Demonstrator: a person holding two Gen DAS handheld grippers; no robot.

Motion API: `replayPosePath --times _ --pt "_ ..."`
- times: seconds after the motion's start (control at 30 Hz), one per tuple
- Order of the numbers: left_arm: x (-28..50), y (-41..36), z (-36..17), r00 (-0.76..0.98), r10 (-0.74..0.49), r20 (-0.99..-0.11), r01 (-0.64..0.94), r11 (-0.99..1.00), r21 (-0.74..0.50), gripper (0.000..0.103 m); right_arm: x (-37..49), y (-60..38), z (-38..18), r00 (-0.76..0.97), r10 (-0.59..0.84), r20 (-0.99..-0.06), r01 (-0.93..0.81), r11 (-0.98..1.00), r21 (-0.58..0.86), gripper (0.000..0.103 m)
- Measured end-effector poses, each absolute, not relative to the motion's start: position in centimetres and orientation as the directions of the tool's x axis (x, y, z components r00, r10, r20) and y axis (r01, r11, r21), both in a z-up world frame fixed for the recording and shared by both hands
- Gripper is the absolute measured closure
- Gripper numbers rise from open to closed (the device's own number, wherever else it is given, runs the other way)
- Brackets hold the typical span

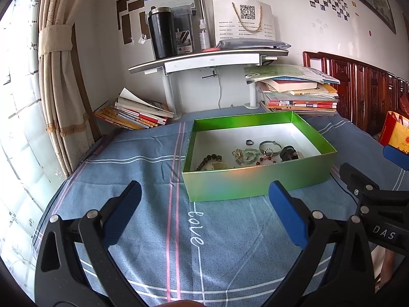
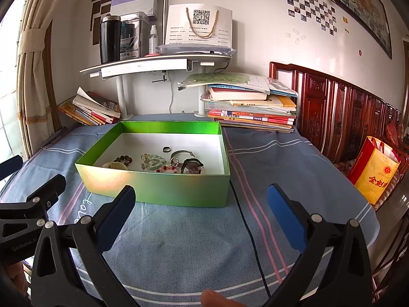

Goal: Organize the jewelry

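Observation:
An open green box [image 1: 255, 181] [image 2: 158, 186] with a white floor stands on the blue cloth. Inside lie several pieces of jewelry: a dark ring [image 1: 249, 142] [image 2: 166, 149], a dark bead bracelet [image 1: 211, 159] [image 2: 124, 159], a pale green bead bracelet [image 1: 246, 154] [image 2: 153, 161], a silver bangle [image 1: 268, 145] [image 2: 181, 153], red beads [image 1: 265, 159] [image 2: 167, 169] and a black watch [image 1: 287, 152] [image 2: 191, 165]. My left gripper [image 1: 204, 199] is open and empty in front of the box. My right gripper [image 2: 202, 200] is open and empty, in front of the box's right corner.
Stacks of books [image 1: 301, 94] [image 2: 253, 105] and leaning books [image 1: 133, 113] [image 2: 89, 110] sit behind the box under a white shelf [image 1: 209, 60] with a black flask [image 1: 161, 33]. A carved wooden bench [image 2: 345, 107] and a red-yellow bag [image 2: 375, 168] stand right. A black cable [image 2: 251, 232] crosses the cloth.

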State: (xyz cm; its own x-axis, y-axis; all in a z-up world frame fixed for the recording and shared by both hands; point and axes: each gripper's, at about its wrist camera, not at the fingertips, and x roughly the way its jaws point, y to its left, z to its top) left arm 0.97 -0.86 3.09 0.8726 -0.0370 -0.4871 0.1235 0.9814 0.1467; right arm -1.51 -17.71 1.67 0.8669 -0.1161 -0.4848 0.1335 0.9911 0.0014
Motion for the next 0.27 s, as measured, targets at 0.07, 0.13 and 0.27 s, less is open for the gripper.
replayPosePath --times 0.07,0.13,0.27 --pt "1.1 -0.8 2.9 0.866 -0.042 -0.498 0.129 0.982 0.141 0.004 -1.4 -17.8 1.5 0.864 -0.115 -0.491 0.133 0.991 0.003 0.003" --pt "1.4 -0.8 2.7 0.857 -0.044 -0.514 0.130 0.983 0.131 0.004 -1.3 -17.9 1.3 0.861 -0.113 -0.497 0.133 0.991 0.005 0.003" --pt "1.8 -0.7 2.2 0.847 -0.035 -0.531 0.122 0.984 0.129 0.004 -0.1 -19.6 0.8 0.841 -0.027 -0.541 0.079 0.994 0.073 0.003"
